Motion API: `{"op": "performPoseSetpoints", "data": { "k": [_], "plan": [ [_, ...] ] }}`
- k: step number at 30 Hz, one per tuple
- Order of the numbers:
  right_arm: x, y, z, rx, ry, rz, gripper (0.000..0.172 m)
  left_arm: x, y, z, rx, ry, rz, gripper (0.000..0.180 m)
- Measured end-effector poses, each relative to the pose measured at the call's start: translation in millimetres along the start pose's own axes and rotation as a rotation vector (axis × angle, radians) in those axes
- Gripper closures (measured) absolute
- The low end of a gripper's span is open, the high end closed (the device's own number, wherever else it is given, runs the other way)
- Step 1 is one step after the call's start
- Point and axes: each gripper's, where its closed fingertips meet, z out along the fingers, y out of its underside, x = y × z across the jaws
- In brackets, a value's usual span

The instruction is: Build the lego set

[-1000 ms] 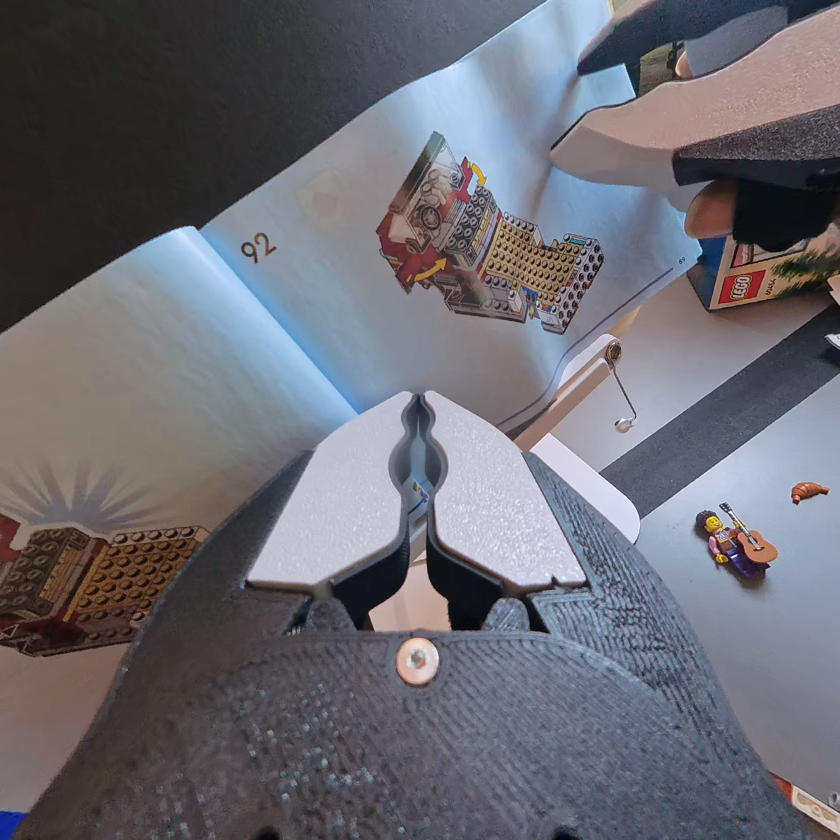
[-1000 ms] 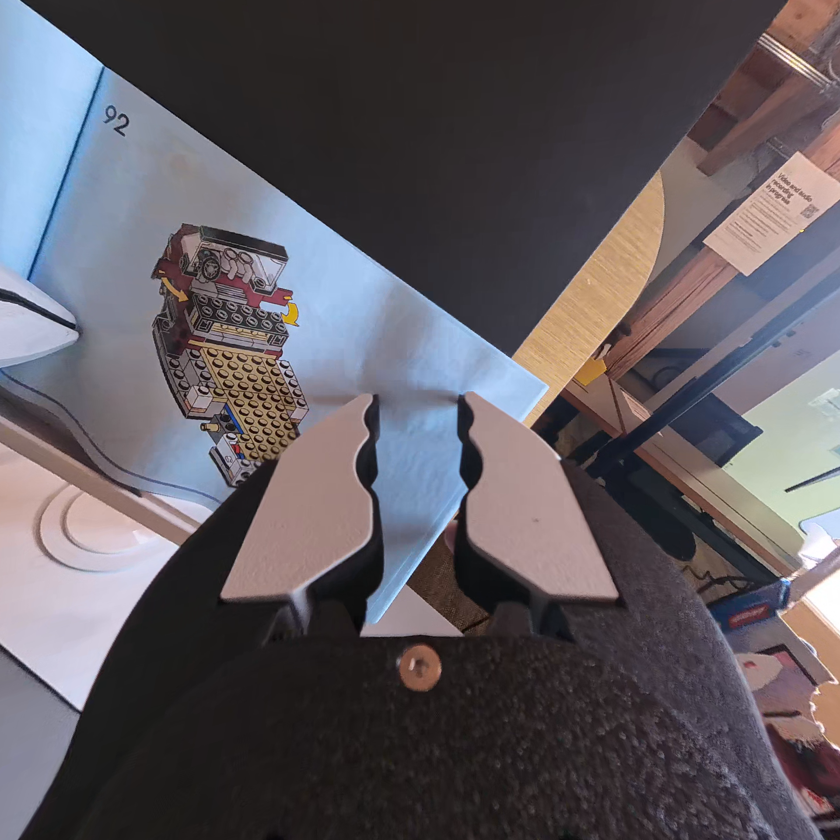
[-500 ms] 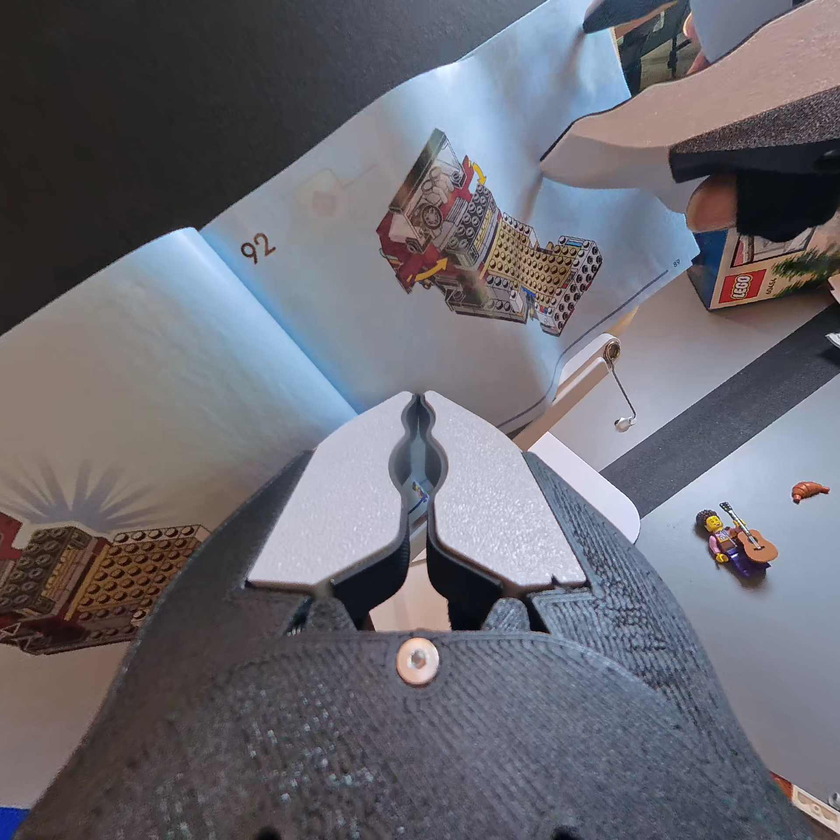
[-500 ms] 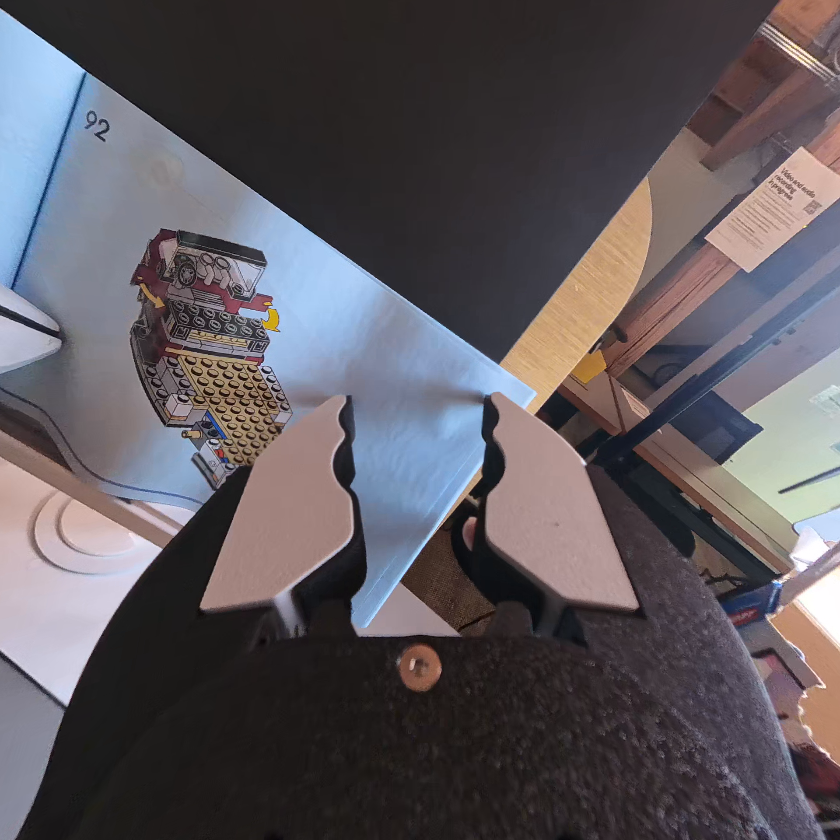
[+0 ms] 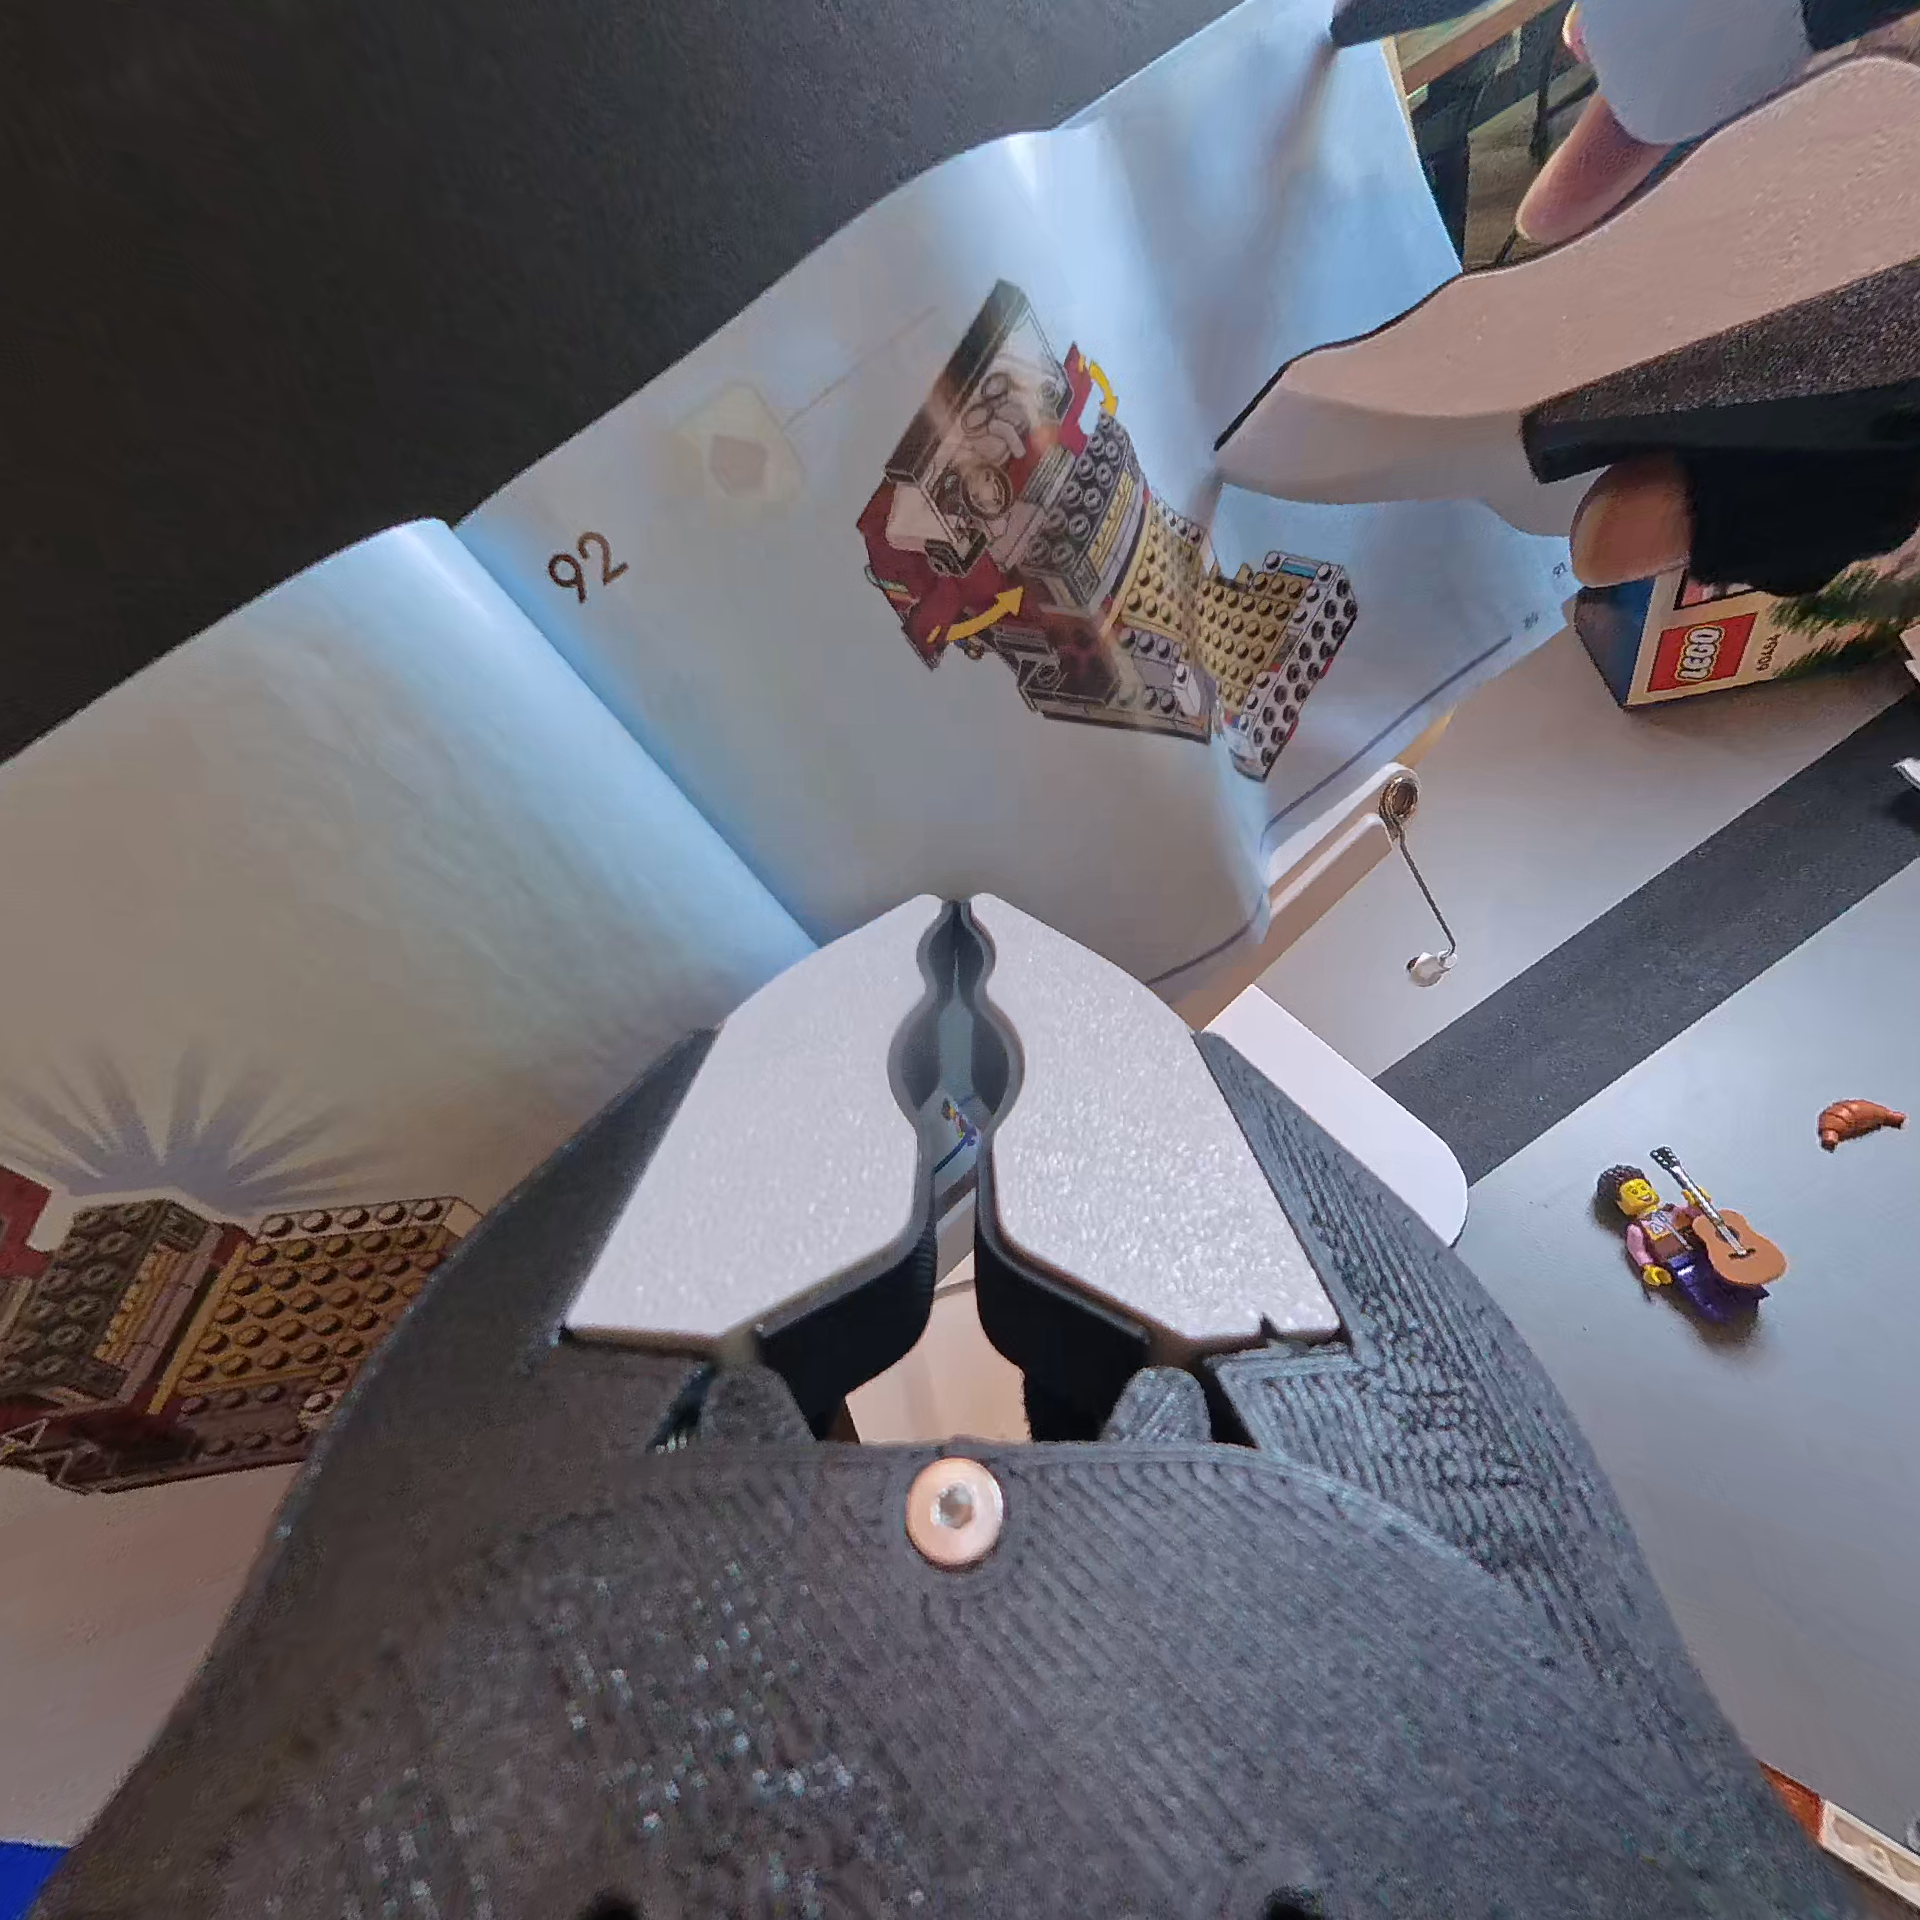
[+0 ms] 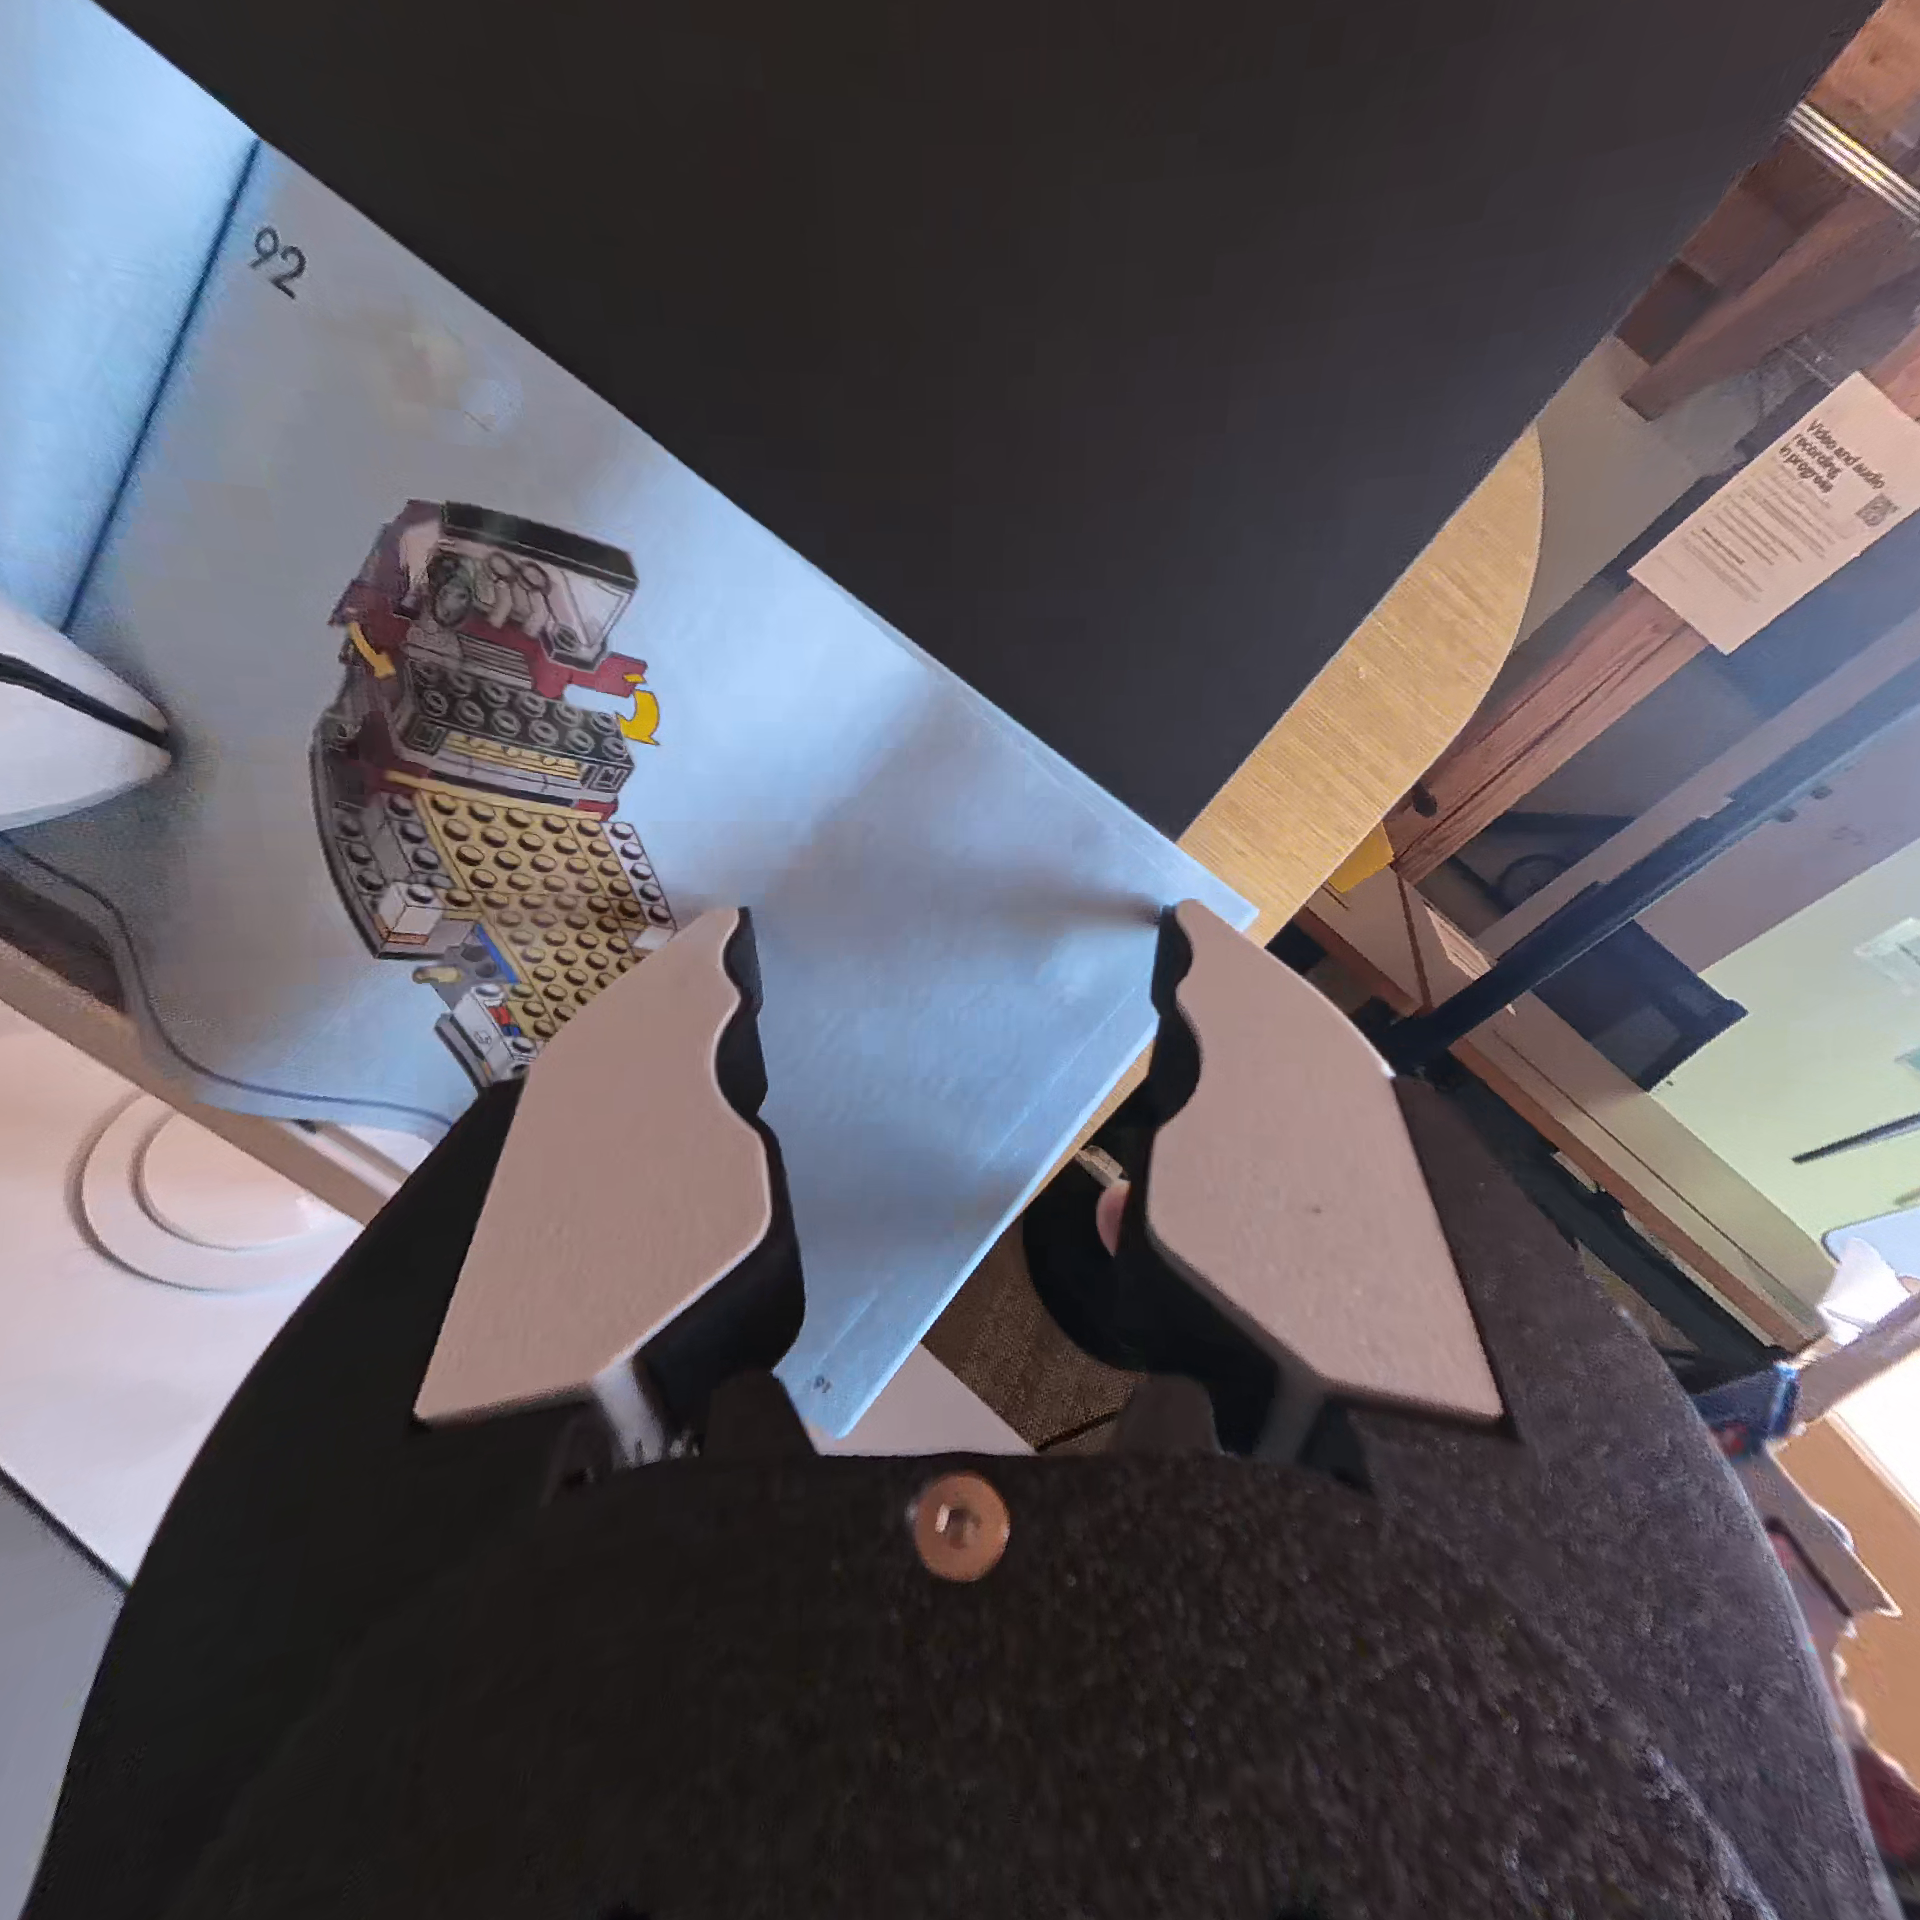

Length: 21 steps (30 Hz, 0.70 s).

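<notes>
The right gripper (image 6: 956, 935) is holding its jaws wide apart around the outer edge of the open instruction booklet (image 5: 935, 790), not pressing on it. The left gripper (image 5: 961, 909) is keeping its jaws together at the booklet's lower edge; whether a page is pinched cannot be told. On the grey table (image 5: 1704, 1475), a boxed set (image 5: 1756, 644), a minifigure with guitar (image 5: 1688, 1231) and a tiny croissant (image 5: 1860, 1122) are lying well apart.

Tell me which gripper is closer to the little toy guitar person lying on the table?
The left gripper. The minifigure lies on the dark table just to its right, while the right gripper sits open up at the booklet's far page edge.
</notes>
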Motion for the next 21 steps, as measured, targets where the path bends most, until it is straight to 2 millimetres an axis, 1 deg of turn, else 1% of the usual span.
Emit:
{"op": "performPoseSetpoints", "data": {
  "k": [3, 4, 6, 8, 10, 12, 15, 18, 20, 21],
  "plan": [
    [-5, 3, -1, 0.006, -0.011, -0.004, 0.109, 0, 0, 0, 0.003, -0.003, 0.001, 0.180],
    [-9, 3, -1, 0.010, -0.033, 0.000, 0.115, 1, -1, 0, 0.004, -0.002, 0.000, 0.180],
    [-19, 2, -2, 0.021, -0.088, 0.023, 0.119, 1, -1, -1, 0.006, 0.002, -0.002, 0.180],
    [-31, -3, -4, 0.045, -0.175, 0.083, 0.119, 2, -1, -2, 0.010, 0.009, -0.009, 0.180],
    [-45, -8, -7, 0.064, -0.282, 0.179, 0.117, 3, -2, -3, 0.019, 0.023, -0.030, 0.180],
    [-66, -13, -12, 0.070, -0.432, 0.280, 0.116, 4, -5, -8, 0.039, 0.052, -0.066, 0.180],
    [-97, -19, -25, 0.075, -0.631, 0.389, 0.114, 2, -9, -20, 0.075, 0.099, -0.158, 0.180],
    [-120, -24, -36, 0.092, -0.724, 0.400, 0.114, -2, -10, -36, 0.112, 0.161, -0.252, 0.180],
    [-134, -30, -43, 0.103, -0.772, 0.395, 0.114, -3, -14, -51, 0.158, 0.234, -0.342, 0.180],
    [-140, -33, -45, 0.108, -0.787, 0.388, 0.113, -3, -17, -60, 0.191, 0.287, -0.389, 0.157]
  ]
}}
